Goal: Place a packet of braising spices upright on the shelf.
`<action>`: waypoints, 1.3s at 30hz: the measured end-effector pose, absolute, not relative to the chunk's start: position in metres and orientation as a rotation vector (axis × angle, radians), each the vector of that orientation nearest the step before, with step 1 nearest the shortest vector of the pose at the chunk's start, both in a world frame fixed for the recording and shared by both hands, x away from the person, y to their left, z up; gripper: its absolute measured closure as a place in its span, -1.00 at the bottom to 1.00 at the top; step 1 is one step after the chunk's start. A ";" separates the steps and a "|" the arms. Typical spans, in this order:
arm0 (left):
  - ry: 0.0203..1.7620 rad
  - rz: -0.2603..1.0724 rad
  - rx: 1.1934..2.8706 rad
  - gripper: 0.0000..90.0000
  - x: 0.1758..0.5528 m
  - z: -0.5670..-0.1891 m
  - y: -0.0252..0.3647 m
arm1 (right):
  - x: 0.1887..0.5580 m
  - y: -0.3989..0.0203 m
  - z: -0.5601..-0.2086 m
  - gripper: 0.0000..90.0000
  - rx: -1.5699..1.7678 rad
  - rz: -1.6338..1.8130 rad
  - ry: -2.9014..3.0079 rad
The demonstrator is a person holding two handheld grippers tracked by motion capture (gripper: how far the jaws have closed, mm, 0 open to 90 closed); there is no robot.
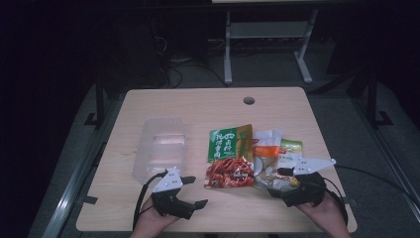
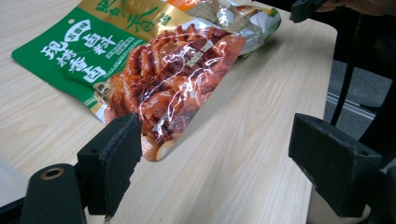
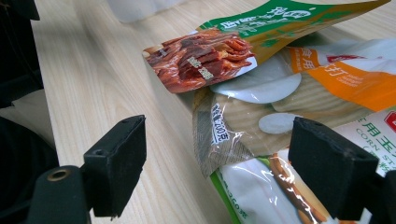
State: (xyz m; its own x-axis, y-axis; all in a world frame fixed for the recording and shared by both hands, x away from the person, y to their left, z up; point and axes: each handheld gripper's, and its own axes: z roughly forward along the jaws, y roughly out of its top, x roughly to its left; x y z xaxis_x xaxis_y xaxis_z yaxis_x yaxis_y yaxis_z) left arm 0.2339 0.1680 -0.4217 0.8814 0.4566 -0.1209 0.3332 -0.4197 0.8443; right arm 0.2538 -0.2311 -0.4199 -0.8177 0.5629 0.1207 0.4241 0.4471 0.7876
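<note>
At the far left a clear plastic tub (image 1: 159,148) lies on the table (image 1: 277,106), just beyond the left gripper (image 1: 194,192), whose jaws gape wide and hold nothing. The green and red spice pouch (image 1: 230,156) sits ahead and to that gripper's right, long axis running away from the person, its near corner closest. An orange-banded packet (image 1: 267,148) and a green cornstarch packet (image 1: 291,147) overlap beside it. The right gripper (image 1: 280,180), equally wide and empty, hovers over their near edge.

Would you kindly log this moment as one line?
left claw: open, empty | right claw: open, over packets | red-green packet: flat on table | clear bin: untouched
</note>
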 end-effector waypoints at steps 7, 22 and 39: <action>0.568 0.139 2.044 -0.62 0.233 -0.423 0.168 | 0.257 -0.229 -0.422 -0.58 0.873 1.305 2.547; 0.554 0.156 2.046 -0.61 0.230 -0.422 0.168 | 0.268 -0.208 -0.400 -0.59 0.834 1.321 2.537; 0.547 0.149 2.051 -0.61 0.231 -0.422 0.165 | 0.322 -0.194 -0.384 -0.53 0.939 1.230 2.588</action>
State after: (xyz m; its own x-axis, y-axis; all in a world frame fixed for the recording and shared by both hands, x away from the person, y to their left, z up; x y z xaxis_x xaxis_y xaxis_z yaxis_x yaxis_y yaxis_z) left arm 0.2312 0.1654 -0.4224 0.8913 0.4386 -0.1149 0.3194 -0.4274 0.8458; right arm 0.3221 -0.1935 -0.3845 -0.7987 0.5840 0.1451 0.4814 0.4754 0.7364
